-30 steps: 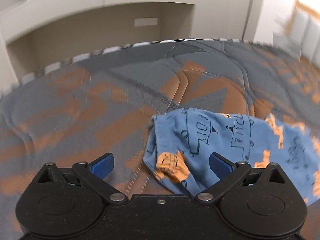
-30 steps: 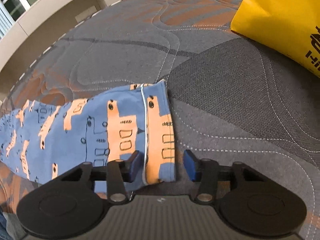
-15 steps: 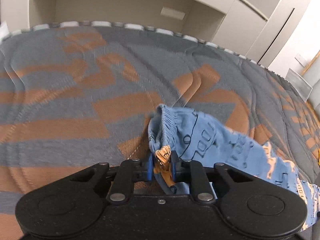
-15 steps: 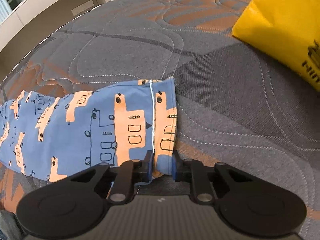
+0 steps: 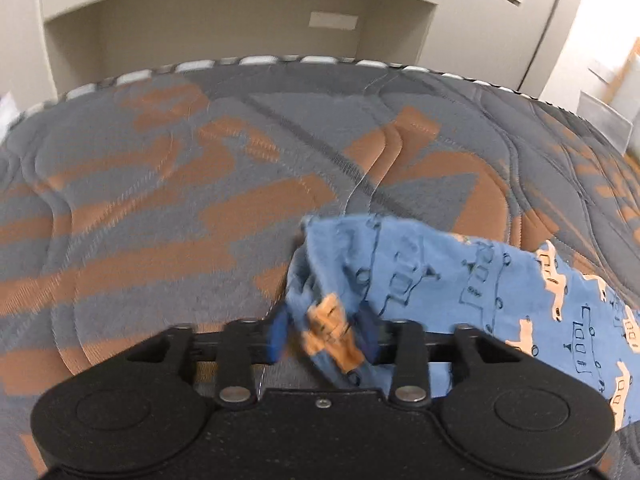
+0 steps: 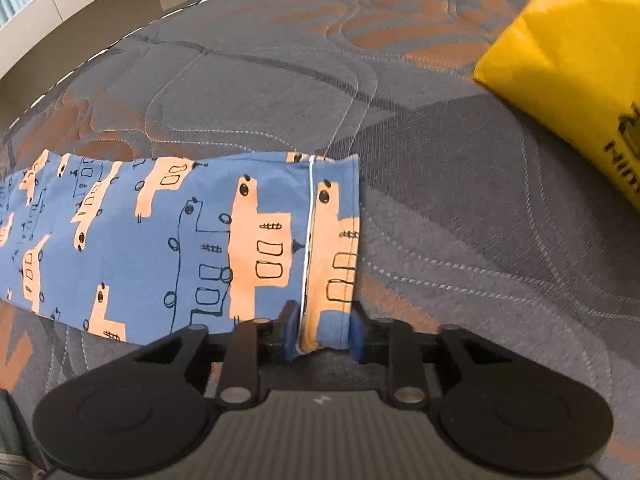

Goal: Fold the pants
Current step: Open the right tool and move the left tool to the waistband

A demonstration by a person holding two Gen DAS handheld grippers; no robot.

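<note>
Small blue pants with an orange vehicle print lie stretched on a grey and orange quilted bed. In the left wrist view my left gripper is shut on the bunched waistband end of the pants, which trail off to the right. In the right wrist view my right gripper is shut on the hemmed leg cuff of the pants, which run off to the left. The cuff's near corner sits between the blue pads.
The bed cover fills both views. A yellow bag with black print lies on the bed at the right. Beige cabinets with an open niche stand beyond the bed's far edge.
Both grippers closed from open onto the pants, the left on the waistband end and the right on the leg cuff. Both now sit slightly wider than half a second ago, with cloth still between the pads.
</note>
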